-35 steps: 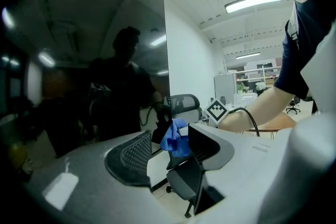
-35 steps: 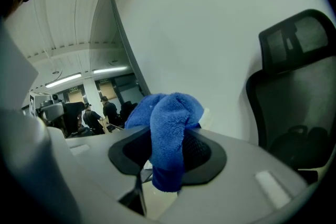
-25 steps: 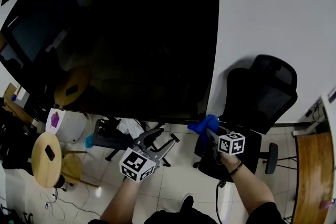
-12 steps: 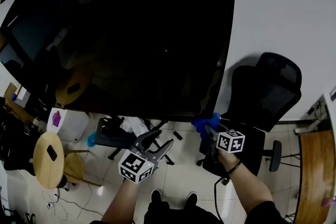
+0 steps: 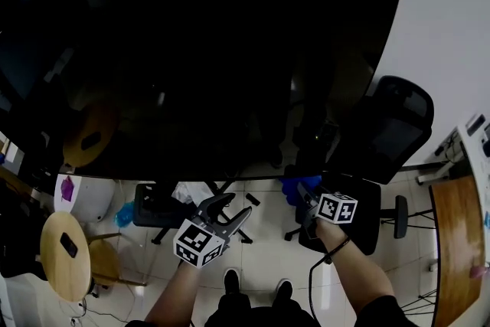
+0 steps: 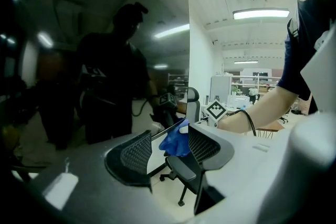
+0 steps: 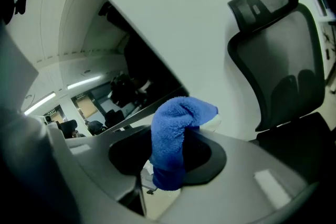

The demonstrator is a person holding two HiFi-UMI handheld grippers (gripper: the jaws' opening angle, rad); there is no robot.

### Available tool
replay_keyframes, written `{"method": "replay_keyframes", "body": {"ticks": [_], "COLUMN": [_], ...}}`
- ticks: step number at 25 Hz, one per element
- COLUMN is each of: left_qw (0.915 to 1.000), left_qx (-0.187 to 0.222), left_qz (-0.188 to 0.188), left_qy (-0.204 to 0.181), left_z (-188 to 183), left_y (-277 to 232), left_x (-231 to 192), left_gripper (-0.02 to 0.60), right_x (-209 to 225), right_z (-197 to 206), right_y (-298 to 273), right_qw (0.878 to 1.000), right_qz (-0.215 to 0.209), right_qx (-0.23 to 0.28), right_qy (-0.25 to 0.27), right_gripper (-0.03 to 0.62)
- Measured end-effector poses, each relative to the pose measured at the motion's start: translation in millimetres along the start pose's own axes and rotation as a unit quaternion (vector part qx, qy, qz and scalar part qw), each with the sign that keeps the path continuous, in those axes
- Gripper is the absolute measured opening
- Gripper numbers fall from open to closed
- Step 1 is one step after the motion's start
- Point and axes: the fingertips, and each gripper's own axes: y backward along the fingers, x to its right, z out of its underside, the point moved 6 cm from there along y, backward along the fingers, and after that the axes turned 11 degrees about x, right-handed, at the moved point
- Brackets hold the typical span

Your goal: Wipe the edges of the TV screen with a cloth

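**A:** While our left gripper hovers near the bottom edge of the TV screen, its fingers stand partly spread, and nothing sits between them.

**B:** To the right of those fingers, our right gripper has its fingers pinched narrow on the blue cloth.

**A:** We see the cloth bulging out past those fingertips, up at the screen's bottom edge close to the right corner. Whether it touches, we cannot tell.

**B:** Further right of those fingers stands a black office chair.
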Motion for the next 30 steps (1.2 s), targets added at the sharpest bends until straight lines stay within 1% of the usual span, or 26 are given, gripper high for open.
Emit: {"method": "replay_keyframes", "body": {"ticks": [2,5,11,14,18,21,23,25,28,30], "left_qw": [0.9999,0.9993,0.9979,0.9980,0.9989,0.9991,0.9990,0.9989,0.9985,0.9979], "left_qx": [0.001,-0.003,-0.014,-0.018,-0.022,-0.024,-0.030,-0.031,-0.031,-0.033], "left_qz": [0.015,0.037,0.063,0.060,0.042,0.035,0.033,0.031,0.038,0.052], "left_qy": [0.002,0.006,0.007,0.006,0.006,0.007,0.005,0.014,0.023,0.022], "left_z": [1.7,7.7,17.5,20.6,22.5,26.0,31.0,36.6,45.2,48.1], "left_y": [6.4,19.5,45.6,60.5,81.1,100.6,116.0,132.6,157.4,170.8], "left_x": [-15.7,-37.3,-69.9,-78.0,-86.6,-92.2,-100.7,-114.1,-138.3,-153.8], "left_gripper": [0.209,0.209,0.209,0.209,0.209,0.209,0.209,0.209,0.209,0.204], "right_x": [-13.6,-31.9,-71.8,-90.3,-112.1,-127.7,-139.7,-153.1,-176.1,-190.5], "right_z": [5.1,16.7,38.7,50.5,65.4,73.2,80.4,89.2,104.4,113.6], "right_y": [-8.6,-19.1,-38.2,-47.0,-57.9,-67.5,-74.4,-81.8,-96.1,-103.8], "right_qw": [1.000,1.000,0.999,0.999,1.000,1.000,1.000,1.000,1.000,0.999], "right_qz": [0.009,0.024,0.032,0.024,0.008,-0.003,-0.006,-0.003,0.004,0.010], "right_qx": [0.005,0.017,0.022,0.026,0.023,0.020,0.022,0.024,0.027,0.035], "right_qy": [0.003,-0.006,0.006,-0.001,-0.008,-0.002,-0.001,-0.002,-0.002,-0.001], "right_gripper": [0.150,0.150,0.151,0.150,0.150,0.150,0.152,0.152,0.152,0.150]}}
